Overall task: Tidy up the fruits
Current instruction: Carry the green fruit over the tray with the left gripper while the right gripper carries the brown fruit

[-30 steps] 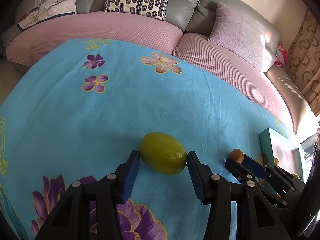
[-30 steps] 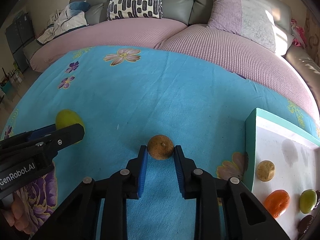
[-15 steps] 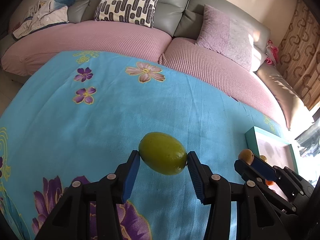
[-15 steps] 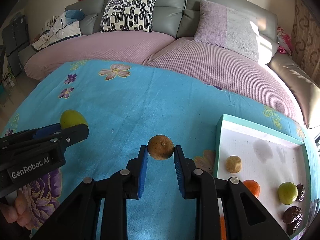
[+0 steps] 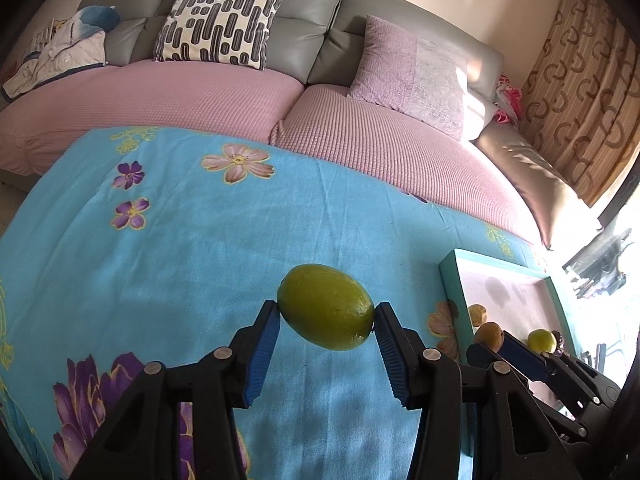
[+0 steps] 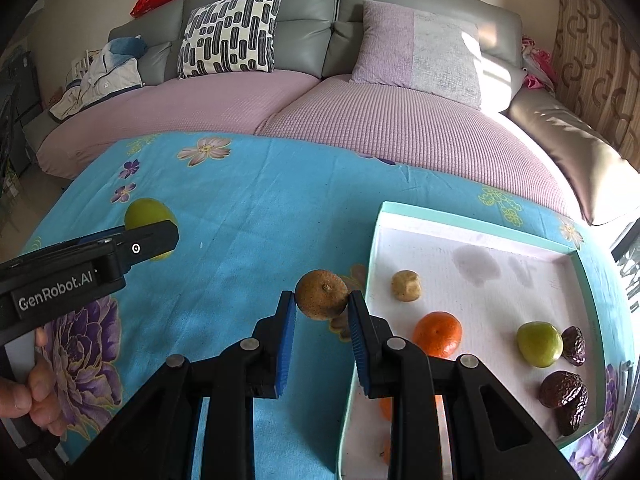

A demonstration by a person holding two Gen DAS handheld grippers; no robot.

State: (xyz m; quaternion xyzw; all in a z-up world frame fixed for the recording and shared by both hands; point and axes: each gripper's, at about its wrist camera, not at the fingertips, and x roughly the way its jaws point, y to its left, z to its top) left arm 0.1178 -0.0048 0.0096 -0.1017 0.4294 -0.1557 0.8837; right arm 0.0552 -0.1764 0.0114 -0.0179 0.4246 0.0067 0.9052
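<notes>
left gripper point(image 5: 326, 318): pinching green fruit point(image 5: 326, 306) clear of cloth, for carrying | right gripper point(image 6: 322, 305): pinching brown fruit point(image 6: 322, 294) beside tray point(image 6: 472, 222) rim | tray holds sorted fruit, likely destination

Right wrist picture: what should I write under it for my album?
Right gripper carries a brown fruit toward the tray of fruit.
</notes>
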